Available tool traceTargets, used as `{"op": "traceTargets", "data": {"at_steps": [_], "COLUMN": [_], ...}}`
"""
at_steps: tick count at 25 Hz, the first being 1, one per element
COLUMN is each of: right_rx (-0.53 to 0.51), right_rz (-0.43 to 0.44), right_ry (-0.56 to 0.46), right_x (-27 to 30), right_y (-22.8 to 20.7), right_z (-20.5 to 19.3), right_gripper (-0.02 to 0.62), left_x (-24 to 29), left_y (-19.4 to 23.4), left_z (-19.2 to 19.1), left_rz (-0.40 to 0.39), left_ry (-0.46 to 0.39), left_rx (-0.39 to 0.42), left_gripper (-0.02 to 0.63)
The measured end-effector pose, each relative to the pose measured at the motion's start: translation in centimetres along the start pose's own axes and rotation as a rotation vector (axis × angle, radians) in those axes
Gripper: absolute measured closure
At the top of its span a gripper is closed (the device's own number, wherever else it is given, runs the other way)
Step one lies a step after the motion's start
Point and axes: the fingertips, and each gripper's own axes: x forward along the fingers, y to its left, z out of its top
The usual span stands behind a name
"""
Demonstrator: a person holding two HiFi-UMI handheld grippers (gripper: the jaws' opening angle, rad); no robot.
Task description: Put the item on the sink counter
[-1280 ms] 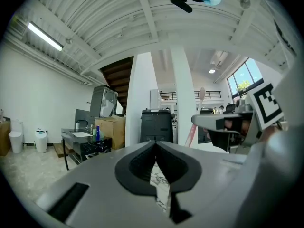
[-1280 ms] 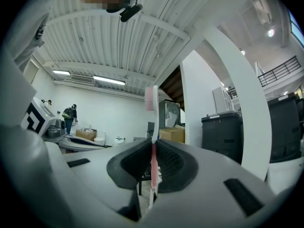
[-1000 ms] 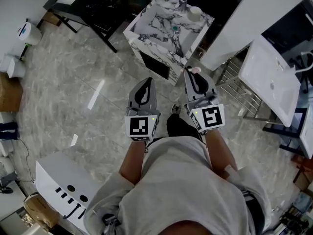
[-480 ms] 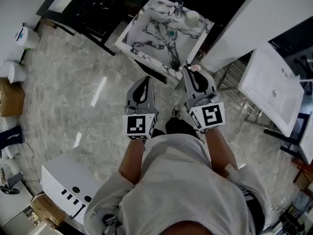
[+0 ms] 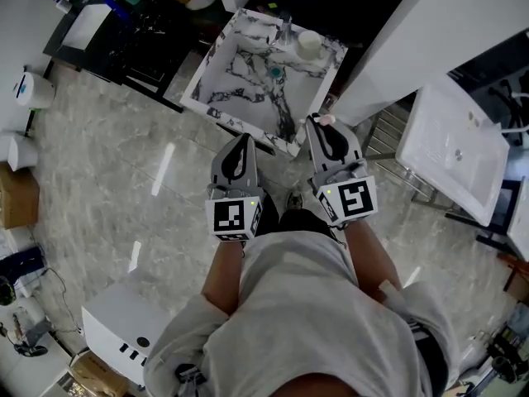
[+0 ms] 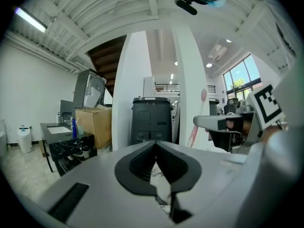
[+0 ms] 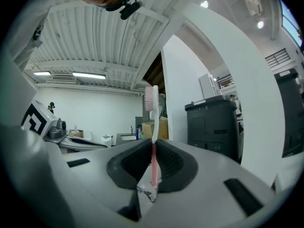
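A white marble sink counter (image 5: 216, 98) with a sunken basin stands just ahead of both grippers in the head view. My right gripper (image 5: 322, 126) is shut on a pink toothbrush (image 7: 153, 122), which stands upright between the pads with its bristle head on top. The toothbrush tip (image 5: 328, 120) shows near the counter's near right corner. My left gripper (image 5: 242, 142) is held level beside the right one, its jaws together with nothing in them. In the left gripper view the left gripper (image 6: 156, 150) faces a white pillar and a black bin.
On the counter's far edge stand a faucet (image 5: 285, 28) and a white cup (image 5: 309, 43). A white pillar (image 5: 413, 31) and a metal rack (image 5: 387, 139) with a white basin (image 5: 450, 151) lie to the right. A black table (image 5: 132, 31) is at upper left, a white box (image 5: 124, 333) at lower left.
The sink counter has drawn nearer and lower in the head view as both grippers travelled forward side by side. The toothbrush has stayed in the right gripper.
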Motion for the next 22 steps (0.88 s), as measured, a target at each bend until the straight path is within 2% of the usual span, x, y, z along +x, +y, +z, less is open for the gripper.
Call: {"op": "traceTargets", "data": {"at_steps": [11, 22], "right_rx": [0.027, 0.055], "right_rz": [-0.216, -0.412], "right_ry": [0.006, 0.009], "right_x": [4.7, 7.9], "right_y": [-4.2, -4.6], "right_z": [-0.4, -0.8], "right_gripper": [0.572, 0.572], "left_x": [8.4, 13.0], "left_y": [2.5, 5.5], "left_z": [0.7, 1.3], "left_rz": [-0.207, -0.401], "left_ry": [0.008, -0.010], "left_rx": [0.036, 0.037], "left_gripper": [0.598, 0.598]}}
